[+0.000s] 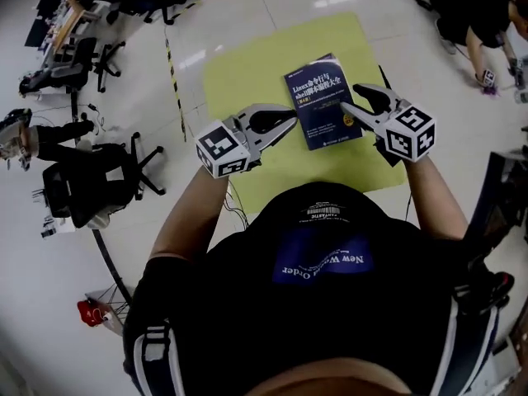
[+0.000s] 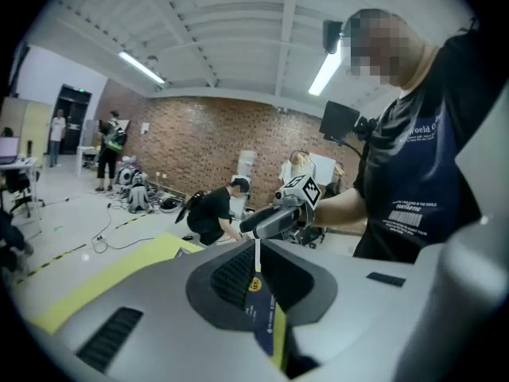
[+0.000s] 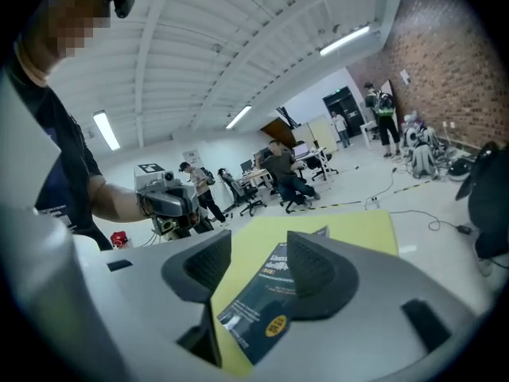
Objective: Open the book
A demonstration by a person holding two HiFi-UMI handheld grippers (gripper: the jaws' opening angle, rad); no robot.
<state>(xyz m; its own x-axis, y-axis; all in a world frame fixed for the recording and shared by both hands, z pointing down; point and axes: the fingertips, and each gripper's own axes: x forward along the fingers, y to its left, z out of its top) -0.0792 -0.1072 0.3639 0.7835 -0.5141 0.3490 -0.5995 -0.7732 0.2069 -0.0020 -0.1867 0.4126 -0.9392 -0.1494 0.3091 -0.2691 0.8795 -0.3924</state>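
From above, both my forearms reach forward over the yellow surface [image 1: 239, 64]. My left gripper [image 1: 290, 120] tips sit at the left edge of the book [image 1: 323, 101], and my right gripper [image 1: 351, 97] is at its right edge. The book lies closed, cover up, its long axis running away from me and its far end leaning slightly left.

In the left gripper view my jaws are clenched together and empty, with the book below them.

In the right gripper view my jaws stand apart, released, with the book beneath the gap.

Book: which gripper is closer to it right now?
Right, slightly. The right gripper, jaws open, has its tips over the right side of the book; the left gripper, shut, reaches only its left edge. Height above it is unclear.
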